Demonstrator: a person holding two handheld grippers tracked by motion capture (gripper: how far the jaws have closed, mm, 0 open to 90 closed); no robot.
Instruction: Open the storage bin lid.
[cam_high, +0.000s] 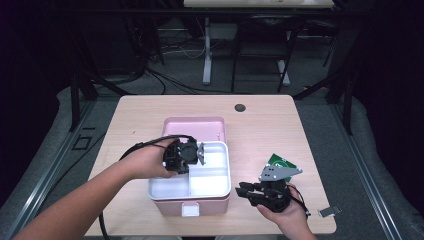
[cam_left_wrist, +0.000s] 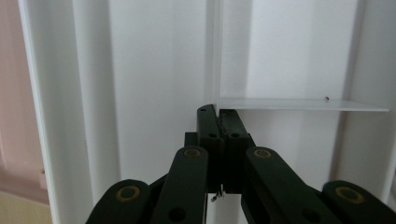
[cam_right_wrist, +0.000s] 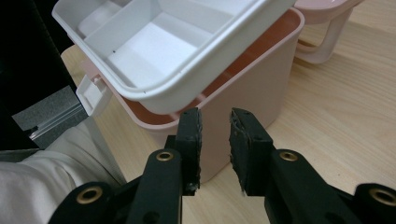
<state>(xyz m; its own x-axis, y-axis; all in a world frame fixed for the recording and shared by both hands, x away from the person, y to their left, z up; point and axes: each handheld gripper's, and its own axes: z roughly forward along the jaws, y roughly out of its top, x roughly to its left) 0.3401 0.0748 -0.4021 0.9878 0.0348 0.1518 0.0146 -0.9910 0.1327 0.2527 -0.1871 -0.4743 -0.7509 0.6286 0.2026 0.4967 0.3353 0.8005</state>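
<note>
Both grippers are showing in my high view: two tools, one pink box, one white tray, one green packet. Left gripper is sitting at about nine o'clock of the white tray, its jaws clamped tight on the tray's thin upright divider, which I am seeing pinched between the pads in the left gripper view. Tray is looking like smooth, glossy plastic, rectangular with rounded corners, split into compartments; I am seeing it tilted and raised off the rim of the pink box in the right gripper view. That box is matte plastic, round-cornered, with a white latch at its front. Right gripper is hovering at four o'clock of the box, jaws parted, holding nothing. One green packet is lying behind it.
</note>
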